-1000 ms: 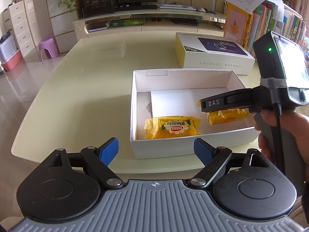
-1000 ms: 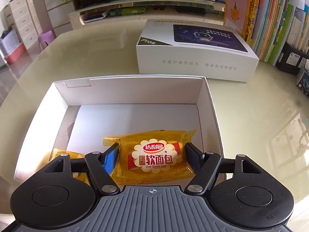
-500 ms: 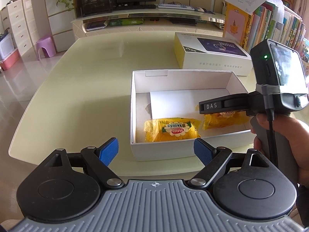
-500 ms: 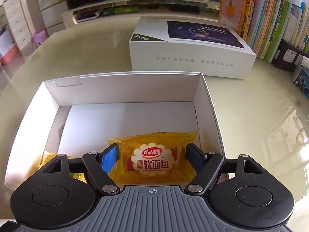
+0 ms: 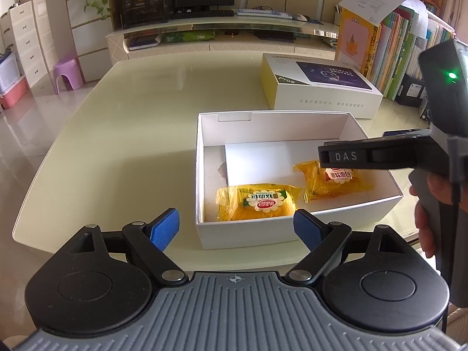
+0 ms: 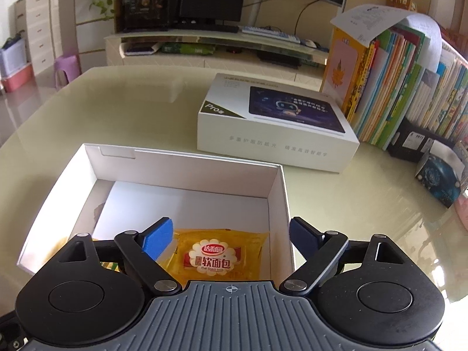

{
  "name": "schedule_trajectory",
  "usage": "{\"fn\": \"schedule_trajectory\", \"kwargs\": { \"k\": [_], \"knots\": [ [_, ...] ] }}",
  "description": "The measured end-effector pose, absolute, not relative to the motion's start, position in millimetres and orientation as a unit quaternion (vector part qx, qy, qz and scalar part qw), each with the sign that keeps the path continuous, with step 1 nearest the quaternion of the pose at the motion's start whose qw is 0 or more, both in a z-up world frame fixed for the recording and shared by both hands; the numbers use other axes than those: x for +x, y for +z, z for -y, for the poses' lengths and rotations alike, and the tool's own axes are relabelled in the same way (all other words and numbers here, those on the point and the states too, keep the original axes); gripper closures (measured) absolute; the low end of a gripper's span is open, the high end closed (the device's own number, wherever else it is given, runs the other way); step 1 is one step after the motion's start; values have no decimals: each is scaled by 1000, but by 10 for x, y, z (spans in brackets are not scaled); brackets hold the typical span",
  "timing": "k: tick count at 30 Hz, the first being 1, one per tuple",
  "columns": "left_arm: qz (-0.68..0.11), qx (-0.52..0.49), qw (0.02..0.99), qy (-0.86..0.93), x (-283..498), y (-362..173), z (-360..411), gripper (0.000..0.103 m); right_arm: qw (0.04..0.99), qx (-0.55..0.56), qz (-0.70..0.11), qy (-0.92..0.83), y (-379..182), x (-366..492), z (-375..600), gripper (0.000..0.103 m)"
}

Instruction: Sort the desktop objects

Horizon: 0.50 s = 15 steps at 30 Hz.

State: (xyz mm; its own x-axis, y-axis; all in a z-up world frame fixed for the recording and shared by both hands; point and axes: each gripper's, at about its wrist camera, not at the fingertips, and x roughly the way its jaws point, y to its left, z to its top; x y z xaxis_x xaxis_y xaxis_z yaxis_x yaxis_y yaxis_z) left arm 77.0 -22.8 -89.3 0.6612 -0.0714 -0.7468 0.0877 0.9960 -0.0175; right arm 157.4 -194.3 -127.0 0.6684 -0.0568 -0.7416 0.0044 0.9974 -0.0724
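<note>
Where the left wrist view looks across the table [image 5: 117, 134], a glossy, pale cream top with rounded corners, the left gripper [image 5: 235, 229] hangs off the near edge with its blue ribbed pads wide apart and nothing between them. An open white cardboard box [image 5: 204, 175], rectangular with thin straight walls, sits close to the near edge; bare tabletop stretches from its left wall to the table's left edge and far corner. Inside lie two bread packets in crinkled yellow plastic: the left bread packet [image 5: 257, 201] against the near wall, the right bread packet [image 5: 333, 182] toward the near right corner, the two just touching or nearly so. The rest of the box floor is flat white card. The right gripper [image 5: 339, 156], matte black, reaches over the right wall above the right packet, gripped by a hand [image 5: 430, 207]. A closed tablet box [image 5: 318, 87] lies behind the open one; upright books [image 5: 403, 46] line the table's right edge.

In the right wrist view, the right gripper [image 6: 231, 238] stands wide, empty, its pads to either side of and clear of the right bread packet [image 6: 216, 256], which lies flat beside the box's right wall [image 6: 285, 199]. A narrow strip of table separates the open box from the tablet box [image 6: 275, 128]; the books [image 6: 409, 87] stand tight beside that.
</note>
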Motion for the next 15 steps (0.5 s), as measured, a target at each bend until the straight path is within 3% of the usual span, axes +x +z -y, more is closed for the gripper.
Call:
{"fn": "schedule_trajectory", "kwargs": {
  "k": [2, 15],
  "knots": [
    [-409, 11, 911, -44, 768, -885, 242, 0, 915, -35, -400, -20, -1229, 1542, 1958, 0],
    [-400, 20, 915, -48, 691, -819, 344, 0, 927, -52, -368, -51, -1047, 1315, 2121, 0]
  ]
}}
